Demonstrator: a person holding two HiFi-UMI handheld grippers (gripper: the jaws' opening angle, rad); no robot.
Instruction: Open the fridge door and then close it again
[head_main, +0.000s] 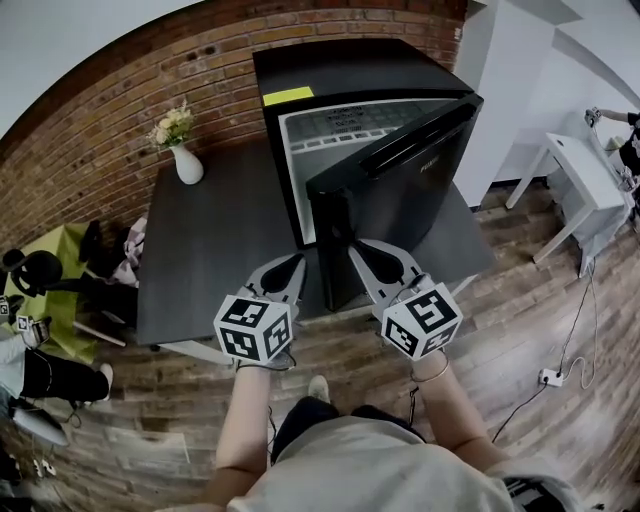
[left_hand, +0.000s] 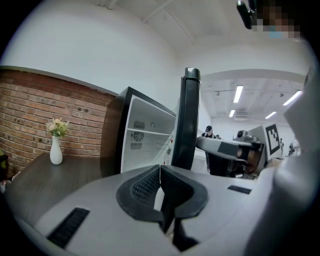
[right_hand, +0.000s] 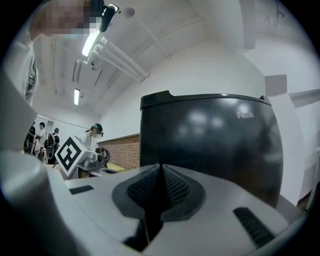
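Observation:
A black mini fridge (head_main: 350, 75) stands on a dark table (head_main: 210, 250). Its door (head_main: 400, 190) is swung wide open toward me, and the white inside (head_main: 340, 135) shows. My left gripper (head_main: 292, 265) is shut with nothing in it, just left of the door's free edge (head_main: 335, 250). My right gripper (head_main: 362, 250) is shut and empty too, just right of that edge, before the door's outer face. In the left gripper view the shut gripper (left_hand: 160, 167) points at the door's edge (left_hand: 189, 120) and the fridge's inside (left_hand: 145, 140). The right gripper (right_hand: 161, 166) faces the glossy door front (right_hand: 210, 140).
A white vase of flowers (head_main: 186, 158) stands at the table's far left. A white desk (head_main: 580, 175) is at the right, with a power strip (head_main: 550, 377) and cable on the wood floor. Green furniture and bags (head_main: 60, 280) lie at the left. People stand in the background.

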